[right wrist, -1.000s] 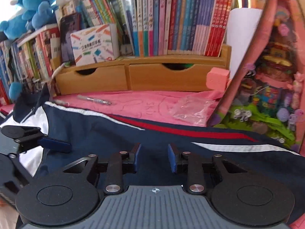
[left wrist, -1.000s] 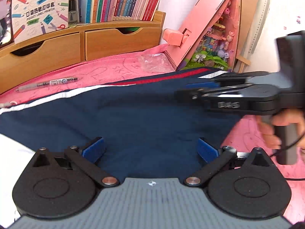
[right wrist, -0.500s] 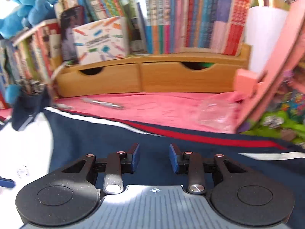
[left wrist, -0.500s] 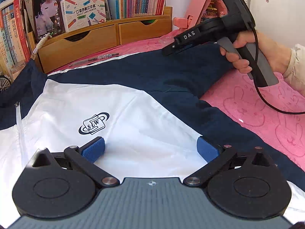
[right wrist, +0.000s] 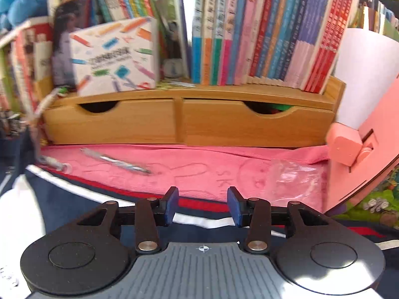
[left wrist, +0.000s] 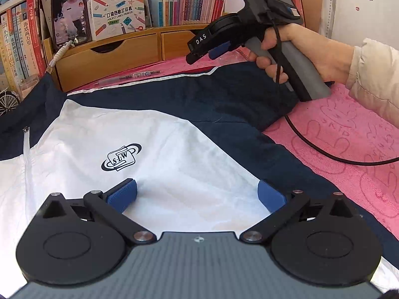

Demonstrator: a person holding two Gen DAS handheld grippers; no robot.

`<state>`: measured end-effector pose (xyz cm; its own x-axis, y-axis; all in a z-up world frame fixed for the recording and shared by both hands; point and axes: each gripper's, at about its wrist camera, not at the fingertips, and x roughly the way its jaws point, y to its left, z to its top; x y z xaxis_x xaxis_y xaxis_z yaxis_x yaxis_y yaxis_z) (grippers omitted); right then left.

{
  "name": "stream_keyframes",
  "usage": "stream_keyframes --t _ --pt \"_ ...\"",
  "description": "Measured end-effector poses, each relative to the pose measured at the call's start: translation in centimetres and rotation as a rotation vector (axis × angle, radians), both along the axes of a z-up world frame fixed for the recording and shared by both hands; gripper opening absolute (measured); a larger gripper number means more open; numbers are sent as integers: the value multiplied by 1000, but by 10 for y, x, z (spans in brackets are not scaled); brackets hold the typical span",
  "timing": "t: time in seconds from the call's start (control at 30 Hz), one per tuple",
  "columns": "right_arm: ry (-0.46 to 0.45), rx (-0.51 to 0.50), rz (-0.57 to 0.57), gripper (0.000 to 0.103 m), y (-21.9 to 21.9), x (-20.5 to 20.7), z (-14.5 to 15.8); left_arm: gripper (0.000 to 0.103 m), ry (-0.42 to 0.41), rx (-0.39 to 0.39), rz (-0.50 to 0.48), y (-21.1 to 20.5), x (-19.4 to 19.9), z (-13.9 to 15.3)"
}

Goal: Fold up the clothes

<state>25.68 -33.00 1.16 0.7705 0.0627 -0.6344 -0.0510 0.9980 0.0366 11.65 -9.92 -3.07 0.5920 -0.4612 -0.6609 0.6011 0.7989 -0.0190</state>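
A navy and white jacket (left wrist: 174, 137) with a dark logo lies spread on a pink towel (left wrist: 349, 137). Its navy sleeve (left wrist: 237, 94) is laid across the body, with a red and white striped edge (right wrist: 199, 203) at the far side. My left gripper (left wrist: 197, 194) hovers wide open over the white front, with nothing between its blue pads. A hand holds my right gripper (left wrist: 204, 53) above the sleeve's far end. In the right wrist view my right gripper (right wrist: 203, 205) has its jaws opening over the striped edge, and no cloth is between them.
A wooden drawer unit (left wrist: 112, 57) loaded with books runs along the back. A pen (left wrist: 139, 74) and a crumpled plastic bag (right wrist: 291, 174) lie on the towel before it. A phone (left wrist: 71, 12) leans on the shelf. A pink model house (right wrist: 361, 149) stands at the right. The right gripper's cable (left wrist: 324, 152) trails over the towel.
My left gripper drew back from the navy sleeve to the white front. The right gripper moved toward the shelf and its jaws widened.
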Motion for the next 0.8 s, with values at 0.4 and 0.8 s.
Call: stream_keyframes --t 0.4,0.8 --pt "56 -113 218 79 46 -151 -17 103 -14 -67 122 14 49 26" --pt "19 -44 86 97 39 -152 -31 103 24 41 280 -29 125 -6"
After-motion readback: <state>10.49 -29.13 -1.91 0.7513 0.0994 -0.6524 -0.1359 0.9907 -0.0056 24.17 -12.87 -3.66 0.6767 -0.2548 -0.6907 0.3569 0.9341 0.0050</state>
